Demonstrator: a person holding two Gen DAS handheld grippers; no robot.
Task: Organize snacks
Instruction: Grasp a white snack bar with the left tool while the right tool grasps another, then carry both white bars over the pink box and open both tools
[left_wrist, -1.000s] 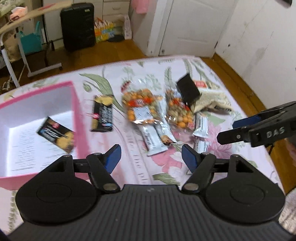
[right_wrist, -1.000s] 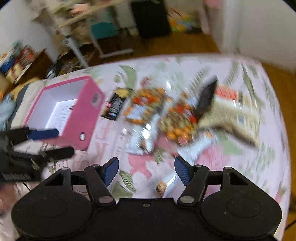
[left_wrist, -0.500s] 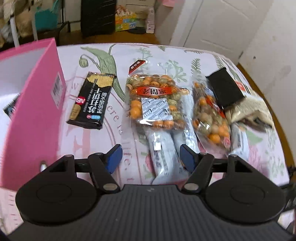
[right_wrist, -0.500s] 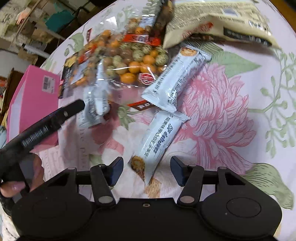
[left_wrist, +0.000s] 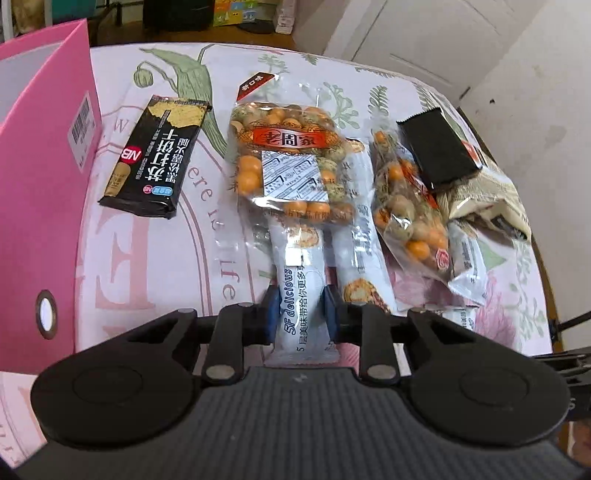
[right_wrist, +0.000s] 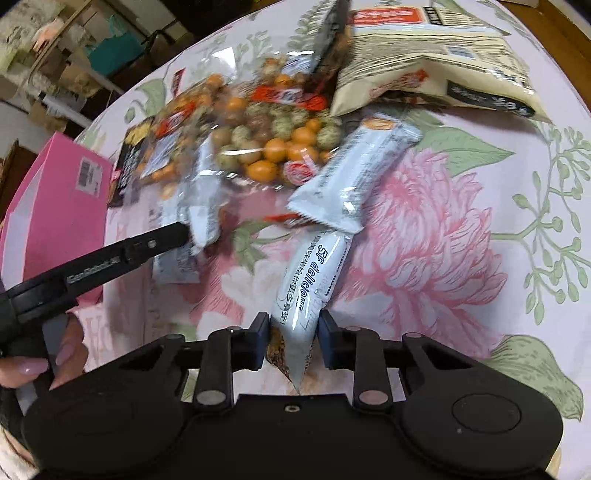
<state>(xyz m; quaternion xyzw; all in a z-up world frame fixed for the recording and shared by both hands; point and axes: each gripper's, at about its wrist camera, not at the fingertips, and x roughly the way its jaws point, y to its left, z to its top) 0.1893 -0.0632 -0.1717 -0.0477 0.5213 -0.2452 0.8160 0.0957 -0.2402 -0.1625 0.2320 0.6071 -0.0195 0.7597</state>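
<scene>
We clamp the left hand-held gripper (left_wrist: 300, 309) on one white foil-wrapped snack bar (left_wrist: 301, 291), the right hand-held gripper (right_wrist: 292, 329) on another white foil-wrapped bar (right_wrist: 308, 291) near it.

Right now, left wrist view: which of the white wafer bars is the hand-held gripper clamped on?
The left hand-held gripper grips the white bar poking from under the big nut bag; its neighbour lies free.

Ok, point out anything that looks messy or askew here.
The snacks lie in a jumble: a black packet lies tilted across a nut bag and beige bag, and another nut bag overlaps two white bars.
</scene>
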